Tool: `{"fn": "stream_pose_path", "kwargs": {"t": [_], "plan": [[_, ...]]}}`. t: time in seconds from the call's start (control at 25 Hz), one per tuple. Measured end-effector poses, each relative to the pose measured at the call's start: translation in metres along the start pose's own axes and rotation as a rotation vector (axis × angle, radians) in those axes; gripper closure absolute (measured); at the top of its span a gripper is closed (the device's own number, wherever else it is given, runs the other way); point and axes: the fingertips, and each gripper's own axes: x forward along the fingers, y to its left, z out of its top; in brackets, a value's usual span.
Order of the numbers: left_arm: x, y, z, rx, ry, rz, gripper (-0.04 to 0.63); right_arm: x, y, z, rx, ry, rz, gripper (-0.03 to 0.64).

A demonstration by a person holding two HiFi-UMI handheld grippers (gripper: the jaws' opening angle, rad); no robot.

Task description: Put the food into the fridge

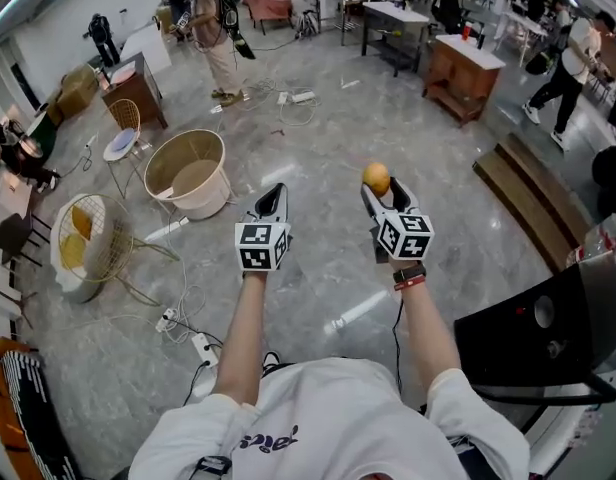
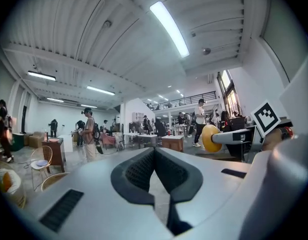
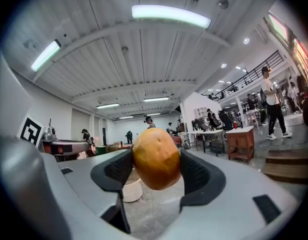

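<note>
In the head view, the lower half of the single orange-yellow fruit (image 1: 376, 177) is hidden behind the tips that grip it. A dark box (image 1: 533, 338) at the right edge is cut off and too partial to identify. Of the two tools, the right tool (image 3: 155, 170) is clenched on that fruit, held up above the floor (image 1: 318, 138), and the left tool (image 2: 154, 170) is pressed together with nothing in it.
</note>
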Motion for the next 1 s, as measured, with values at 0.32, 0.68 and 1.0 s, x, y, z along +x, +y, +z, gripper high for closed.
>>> {"fn": "stream_pose_path", "kwargs": {"t": [0.32,0.68,1.0], "plan": [[0.026,-0.083,0.015,0.013,-0.015,-0.093,0.577,-0.064,-0.066,0.004,0.010,0.000,-0.095,0.304],[0.066,-0.179,0.020,0.014,-0.006,-0.300,0.577,-0.119,-0.130,0.004,0.043,-0.003,-0.240,0.304],[0.124,-0.280,0.014,0.014,-0.001,-0.549,0.577,-0.174,-0.204,-0.016,0.063,0.007,-0.446,0.304]]}}
